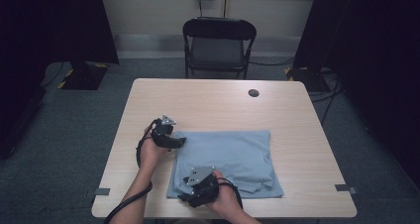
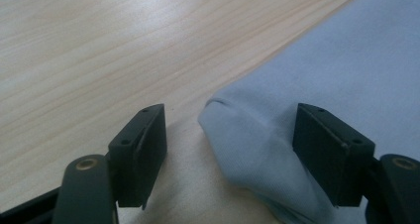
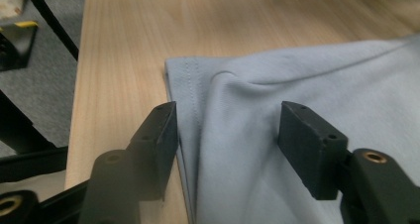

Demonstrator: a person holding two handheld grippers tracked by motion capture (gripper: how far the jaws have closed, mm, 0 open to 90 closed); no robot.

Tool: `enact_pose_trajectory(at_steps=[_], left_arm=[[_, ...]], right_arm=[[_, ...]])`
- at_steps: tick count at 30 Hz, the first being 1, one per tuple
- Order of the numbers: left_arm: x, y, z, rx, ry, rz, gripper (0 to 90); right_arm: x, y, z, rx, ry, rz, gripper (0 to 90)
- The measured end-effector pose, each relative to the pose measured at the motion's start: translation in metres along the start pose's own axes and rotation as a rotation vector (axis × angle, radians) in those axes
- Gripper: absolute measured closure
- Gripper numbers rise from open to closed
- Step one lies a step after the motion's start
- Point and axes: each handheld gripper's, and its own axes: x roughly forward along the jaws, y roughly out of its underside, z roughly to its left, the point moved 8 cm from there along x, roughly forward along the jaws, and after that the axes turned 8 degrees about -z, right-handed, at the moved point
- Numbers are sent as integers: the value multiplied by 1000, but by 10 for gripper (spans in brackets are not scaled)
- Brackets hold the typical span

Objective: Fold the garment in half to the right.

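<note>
Both my left gripper (image 1: 179, 142) and right gripper (image 1: 184, 198) straddle the blue shirt's (image 1: 233, 154) left edge, jaws apart; closing shallow could pinch one layer only.

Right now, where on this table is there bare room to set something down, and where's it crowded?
The table is bare across its far half, between the far edge and the blue cloth, apart from a small dark hole. A strip is free right of the cloth, and a narrower one left. The near left is crowded: the left gripper and right gripper work the cloth's left corners.
</note>
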Motion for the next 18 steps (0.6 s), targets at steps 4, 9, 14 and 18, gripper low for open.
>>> enact_pose_trajectory(at_steps=[4, 9, 14, 18], left_arm=[[0, -3, 1, -3, -21, -2, 310], [2, -2, 3, -16, -30, 5, 307], [4, -2, 2, -21, 2, -11, 380], [3, -3, -3, 2, 44, -17, 529]], right_arm=[[1, -1, 0, 5, 9, 8, 431], [2, -8, 3, 9, 7, -10, 415], [7, -4, 8, -8, 16, -1, 509], [5, -4, 3, 6, 36, -6, 642]])
